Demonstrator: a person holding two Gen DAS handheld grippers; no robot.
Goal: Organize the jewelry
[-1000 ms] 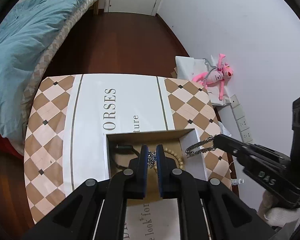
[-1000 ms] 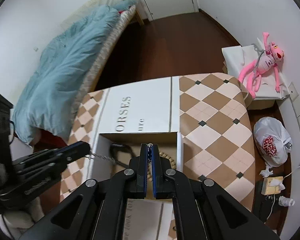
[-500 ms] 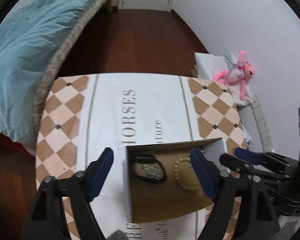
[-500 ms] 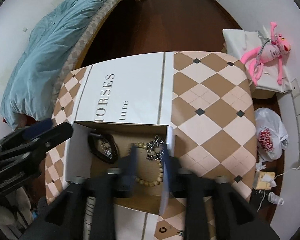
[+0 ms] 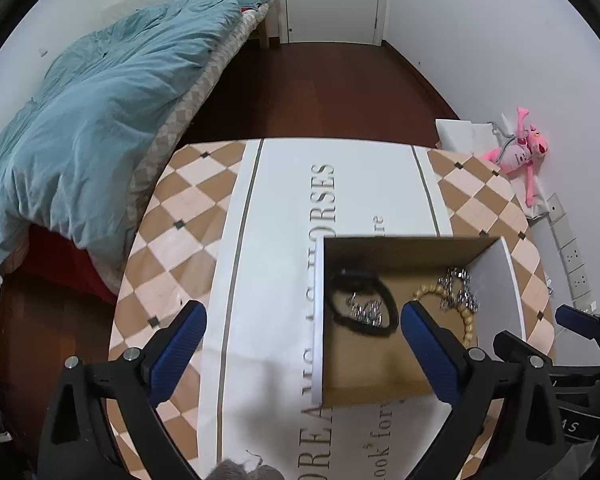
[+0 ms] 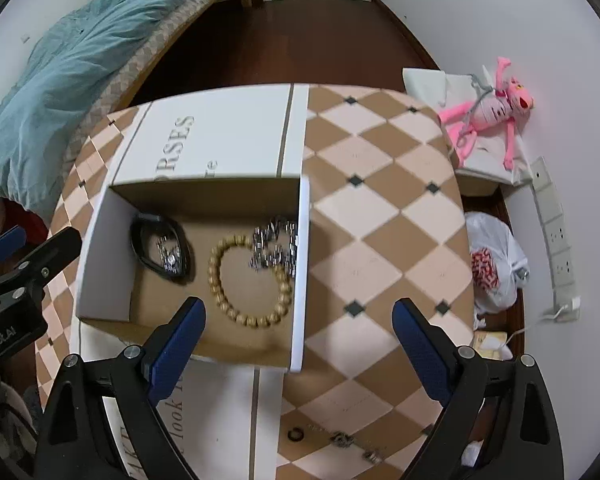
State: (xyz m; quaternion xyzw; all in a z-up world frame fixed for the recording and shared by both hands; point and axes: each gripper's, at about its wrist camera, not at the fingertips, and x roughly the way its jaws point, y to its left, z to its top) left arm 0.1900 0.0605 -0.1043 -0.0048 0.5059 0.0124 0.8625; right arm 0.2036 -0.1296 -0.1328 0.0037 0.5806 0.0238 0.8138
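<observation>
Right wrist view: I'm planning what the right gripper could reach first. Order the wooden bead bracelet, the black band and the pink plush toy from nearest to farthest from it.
1. Wooden bead bracelet, in the box, just ahead and left of the right gripper.
2. Black band, farther left in the box.
3. Pink plush toy, far right, by the wall.

"HORSES" on tablecloth (image 5: 284, 208)

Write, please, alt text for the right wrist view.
Open cardboard box on a checkered table holds a black band, a wooden bead bracelet and a silver chain. The open right gripper hovers above, empty.
</observation>
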